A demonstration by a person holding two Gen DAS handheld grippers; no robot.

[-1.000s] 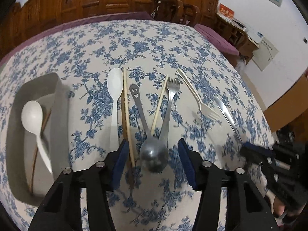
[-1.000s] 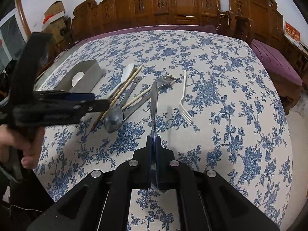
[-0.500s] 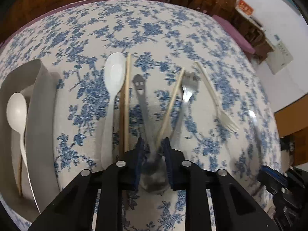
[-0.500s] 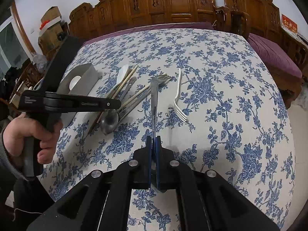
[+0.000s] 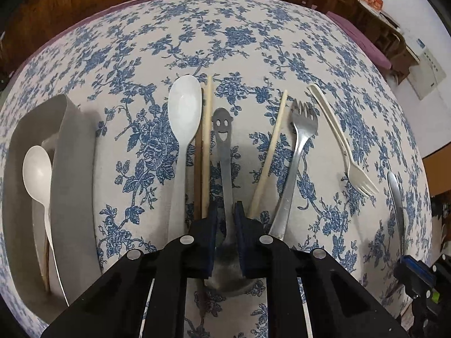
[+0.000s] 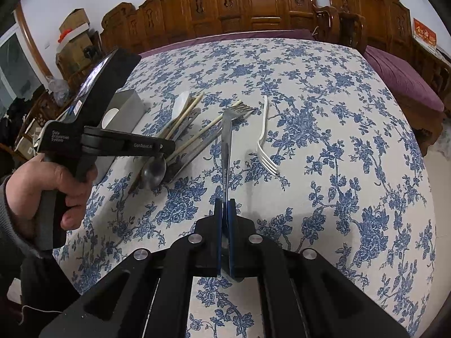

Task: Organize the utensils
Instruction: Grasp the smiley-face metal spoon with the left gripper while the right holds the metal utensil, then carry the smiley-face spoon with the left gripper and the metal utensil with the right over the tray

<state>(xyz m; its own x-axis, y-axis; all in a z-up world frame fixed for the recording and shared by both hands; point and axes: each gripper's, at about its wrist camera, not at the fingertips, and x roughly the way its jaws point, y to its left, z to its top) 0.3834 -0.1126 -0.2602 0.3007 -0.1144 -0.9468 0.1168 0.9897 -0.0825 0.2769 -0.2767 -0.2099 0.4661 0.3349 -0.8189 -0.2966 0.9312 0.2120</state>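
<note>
Left wrist view shows the left gripper (image 5: pixel 226 219) closed tight on the thin neck of a metal spoon (image 5: pixel 224 152) with a smiley face cut into its handle. The spoon's bowl sits low between the pads, just above the cloth. The right gripper (image 6: pixel 224 211) is squeezed shut on a metal knife (image 6: pixel 226 152), which sticks straight out over the table.

The smiley spoon lies in a crowd. Light chopsticks (image 5: pixel 206 146) lie just beside it on one side, and another chopstick (image 5: pixel 269 152) and a metal fork (image 5: pixel 297 163) lie close on the other. If the spoon comes up at a slant, it could drag or flick these. The neck is thin and smooth, so the spoon might turn or slip in the pads. The knife is held only at one end, so it might droop or swing and bump the white fork (image 6: pixel 263 140) or the other gripper.

A white spoon (image 5: pixel 181 129) lies by the chopsticks. A grey holder (image 5: pixel 74 169) well off to the left has another white spoon (image 5: pixel 38 174) in it, and I think the utensils should go there.

The table wears a white cloth with blue flowers (image 6: pixel 324 112). It looks soft, so things may not slide easily. Carved wooden chairs (image 6: pixel 253 2) stand behind the table, by a white wall.
</note>
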